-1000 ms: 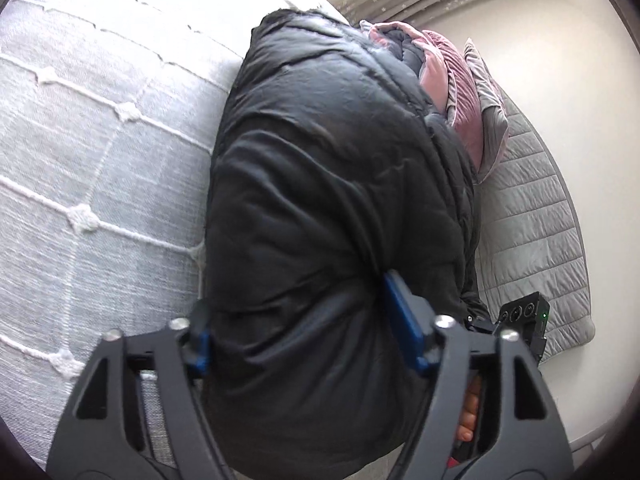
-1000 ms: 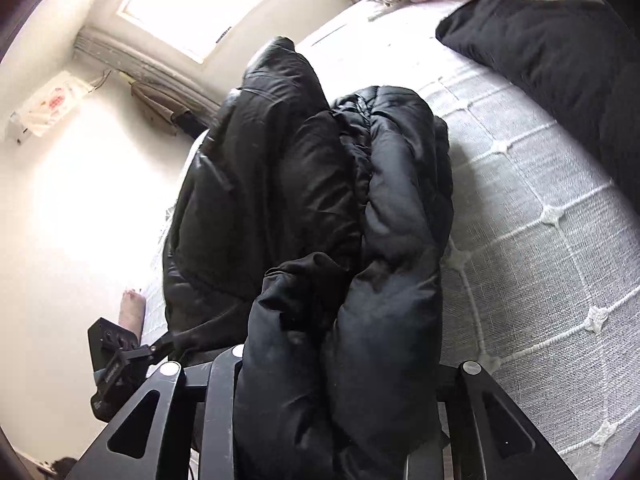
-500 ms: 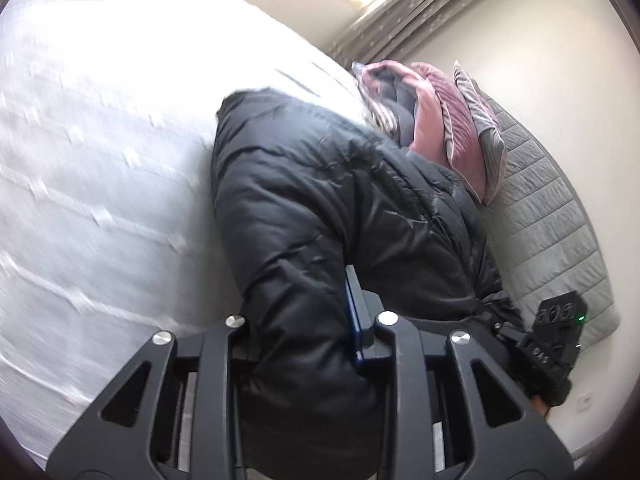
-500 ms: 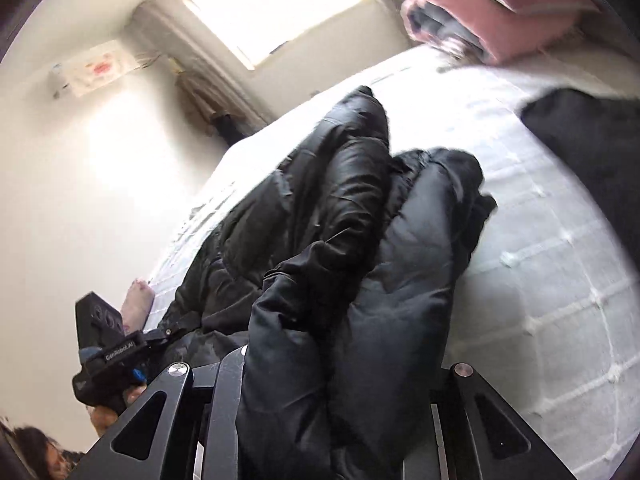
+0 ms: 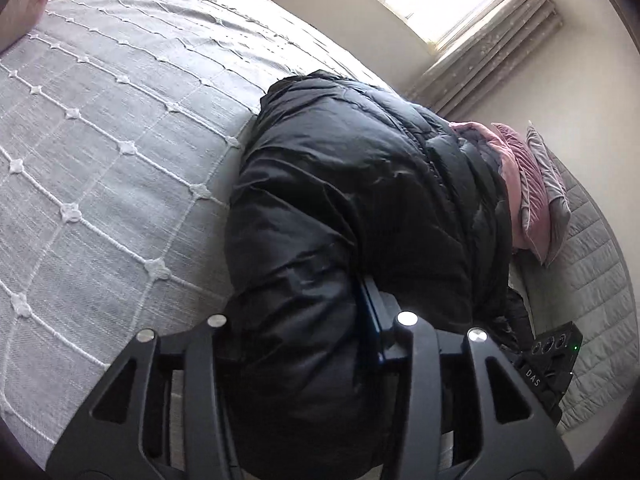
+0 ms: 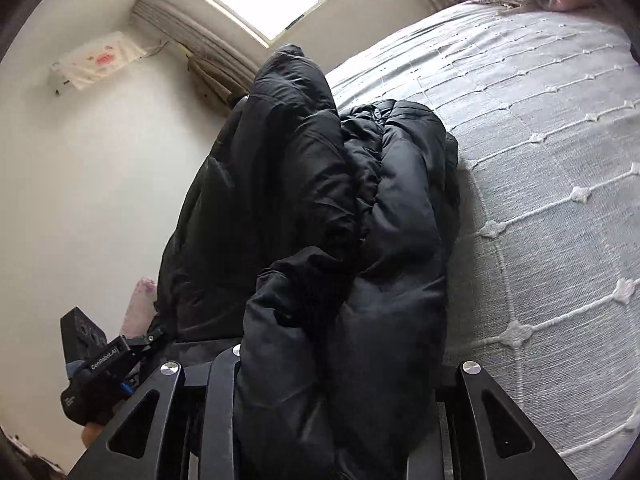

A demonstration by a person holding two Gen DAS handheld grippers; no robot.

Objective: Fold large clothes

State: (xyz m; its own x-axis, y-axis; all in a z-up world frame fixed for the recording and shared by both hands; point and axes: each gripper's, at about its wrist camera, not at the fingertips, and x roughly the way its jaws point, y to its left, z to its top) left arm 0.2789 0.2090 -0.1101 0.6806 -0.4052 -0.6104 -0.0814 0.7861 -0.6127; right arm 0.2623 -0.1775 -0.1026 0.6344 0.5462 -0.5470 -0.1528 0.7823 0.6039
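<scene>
Between each gripper's jaws sits a thick wad of the black puffer jacket (image 5: 348, 208): the left gripper (image 5: 296, 344), whose jaws have just been opening, and the right gripper (image 6: 340, 364) both pinch it. Carry both ends level so the slippery, quilted bundle stays stacked. Beyond lies the grey bed (image 5: 100, 128), its cover woven and tufted.
</scene>
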